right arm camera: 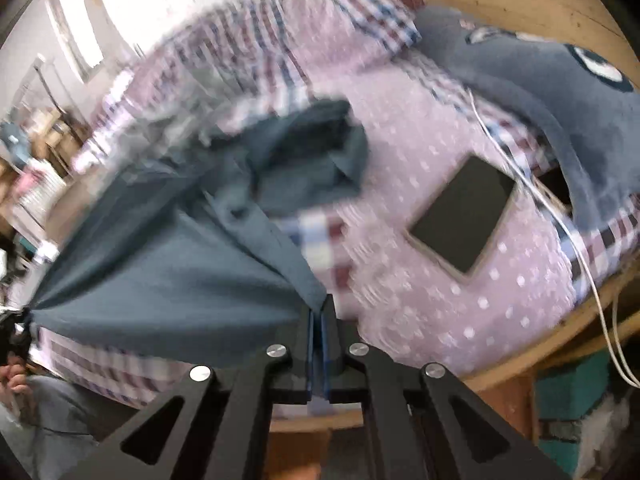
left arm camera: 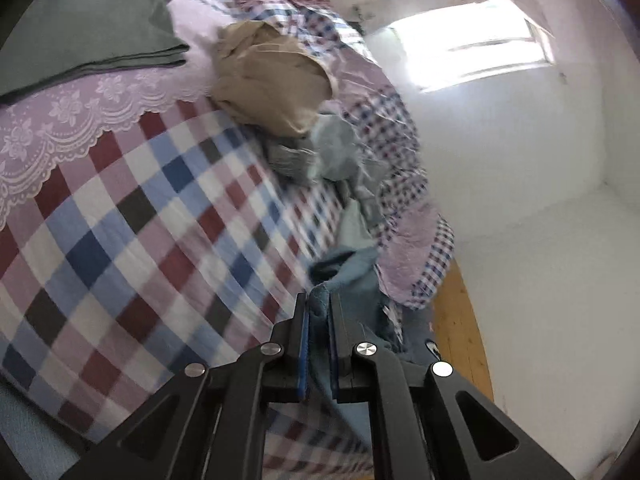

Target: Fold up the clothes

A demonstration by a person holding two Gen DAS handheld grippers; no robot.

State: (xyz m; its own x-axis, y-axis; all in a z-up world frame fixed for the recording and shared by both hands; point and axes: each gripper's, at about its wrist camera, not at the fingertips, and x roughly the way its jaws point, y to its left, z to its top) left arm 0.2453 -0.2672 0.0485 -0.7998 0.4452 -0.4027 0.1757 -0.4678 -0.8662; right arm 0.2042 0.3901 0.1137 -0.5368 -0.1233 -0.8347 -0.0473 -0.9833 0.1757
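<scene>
From the left wrist, the left gripper point(left arm camera: 319, 304) is clamped on an edge of the blue garment point(left arm camera: 352, 268), near the checked bedspread's point(left arm camera: 120, 208) far edge. A tan garment point(left arm camera: 272, 84) and grey clothes point(left arm camera: 320, 152) lie heaped further along, a folded green cloth point(left arm camera: 88, 28) near a corner.

From the right wrist, the right gripper point(right arm camera: 319, 312) pinches the blue garment point(right arm camera: 168, 264), stretched taut above the bed. A dark tablet point(right arm camera: 464, 220) rests on the dotted pink cover point(right arm camera: 420, 300).
</scene>
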